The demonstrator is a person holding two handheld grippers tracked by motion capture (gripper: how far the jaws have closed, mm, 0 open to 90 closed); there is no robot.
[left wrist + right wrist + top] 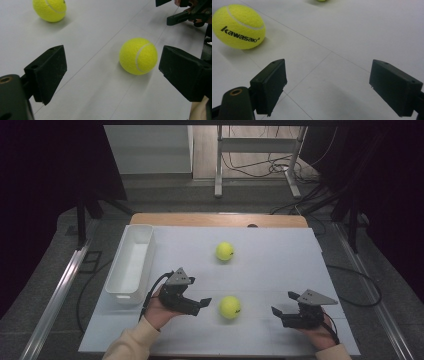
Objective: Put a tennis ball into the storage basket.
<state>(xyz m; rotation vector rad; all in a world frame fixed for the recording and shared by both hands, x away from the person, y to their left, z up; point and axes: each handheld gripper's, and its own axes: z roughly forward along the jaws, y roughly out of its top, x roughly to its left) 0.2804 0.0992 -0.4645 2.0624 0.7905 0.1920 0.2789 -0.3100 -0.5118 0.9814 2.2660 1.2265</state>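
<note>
Two yellow tennis balls lie on the white table. The near ball, printed "kawasaki", rests between my two grippers. The far ball sits toward the table's middle. My left gripper is open, its jaws pointing right, with the near ball just ahead of the jaws and toward the right one. My right gripper is open with bare table between its jaws; the near ball lies ahead and to its left.
A white rectangular bin stands along the table's left edge, beside my left hand. The table's wooden far edge borders a floor with cables and a metal frame. The right gripper shows far off in the left gripper view.
</note>
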